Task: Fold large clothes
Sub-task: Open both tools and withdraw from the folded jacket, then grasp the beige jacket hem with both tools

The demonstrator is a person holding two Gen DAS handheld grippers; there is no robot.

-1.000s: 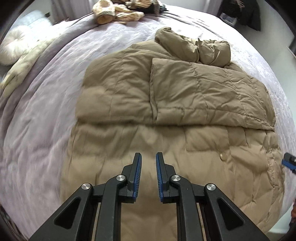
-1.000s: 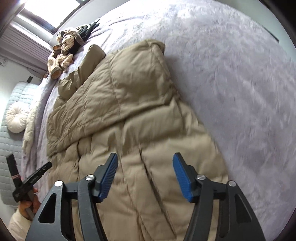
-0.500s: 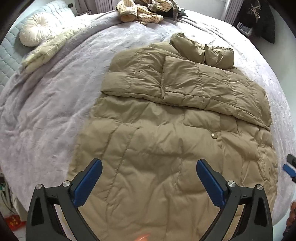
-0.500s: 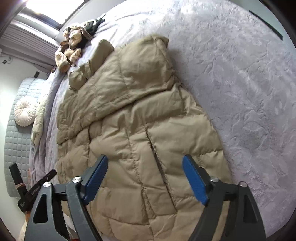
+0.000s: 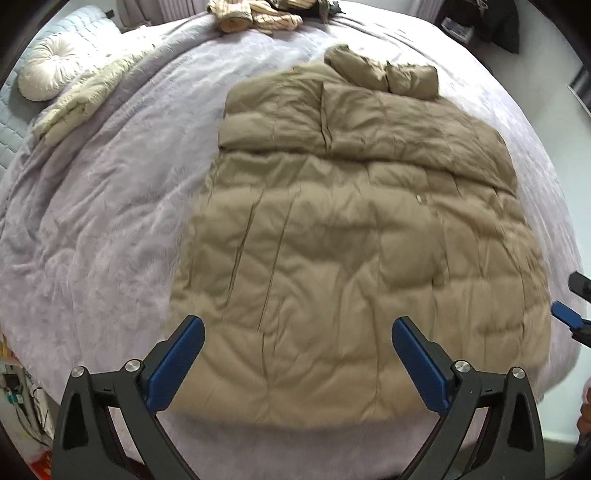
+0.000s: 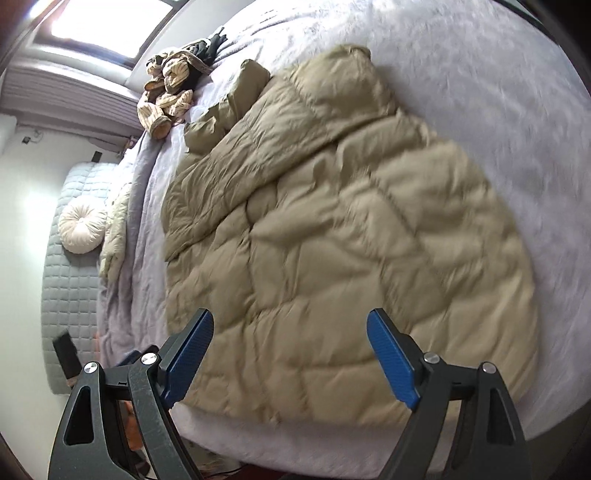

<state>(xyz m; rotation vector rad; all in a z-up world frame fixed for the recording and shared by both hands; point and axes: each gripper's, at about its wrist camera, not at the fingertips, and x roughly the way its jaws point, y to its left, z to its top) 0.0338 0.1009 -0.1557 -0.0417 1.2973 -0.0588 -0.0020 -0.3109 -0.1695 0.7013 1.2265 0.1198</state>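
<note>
A large tan puffer coat (image 5: 351, 240) lies flat on the lilac bedspread (image 5: 103, 221), its sleeves folded across the upper part and the hood at the far end. It also shows in the right wrist view (image 6: 332, 240). My left gripper (image 5: 295, 354) is open and empty, held above the coat's near hem. My right gripper (image 6: 290, 350) is open and empty, above the near hem. Its blue fingertips (image 5: 567, 314) show at the right edge of the left wrist view.
A heap of striped clothes (image 5: 255, 14) lies at the far end of the bed, also in the right wrist view (image 6: 170, 92). A round cream cushion (image 5: 44, 74) and a cream throw (image 5: 85, 99) lie at the far left. The bed's near edge (image 6: 295, 443) is below the grippers.
My left gripper went from nearly shut to wide open. Both grippers pulled back and up from the coat, towards the bed's near edge. The right gripper opened a little wider.
</note>
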